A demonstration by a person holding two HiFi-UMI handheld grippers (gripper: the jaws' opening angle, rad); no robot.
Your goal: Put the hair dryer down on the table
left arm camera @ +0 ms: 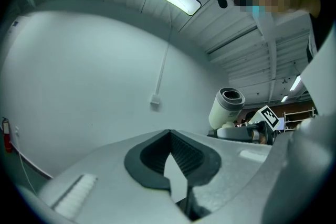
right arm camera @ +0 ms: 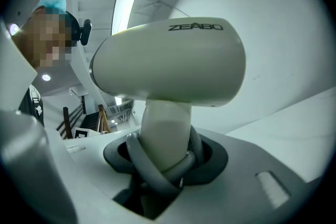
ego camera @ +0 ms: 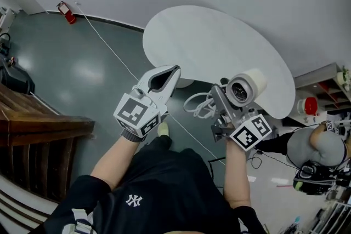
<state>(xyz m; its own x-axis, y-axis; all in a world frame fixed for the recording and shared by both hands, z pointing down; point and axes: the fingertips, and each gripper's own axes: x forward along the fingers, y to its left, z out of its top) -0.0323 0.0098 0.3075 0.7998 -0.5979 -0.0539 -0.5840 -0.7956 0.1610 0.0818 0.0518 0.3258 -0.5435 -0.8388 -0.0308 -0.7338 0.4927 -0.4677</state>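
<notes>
A cream hair dryer (ego camera: 245,86) is held upright in the air by its handle, with my right gripper (ego camera: 226,107) shut on it, just off the near edge of the white oval table (ego camera: 219,46). In the right gripper view the dryer's barrel (right arm camera: 168,63) fills the middle, and its handle (right arm camera: 165,131) stands between the jaws with the grey cord (right arm camera: 157,168) wound round it. A loop of cord (ego camera: 197,104) hangs to the left. My left gripper (ego camera: 175,69) floats beside it, shut and holding nothing. From the left gripper (left arm camera: 170,132) the dryer (left arm camera: 227,107) shows at the right.
A red fire extinguisher (ego camera: 68,12) stands by the far wall, and a white cable (ego camera: 109,47) runs across the grey floor. Wooden steps (ego camera: 33,118) lie at the left. Another person (ego camera: 318,148) sits at the right, beside shelves (ego camera: 323,90).
</notes>
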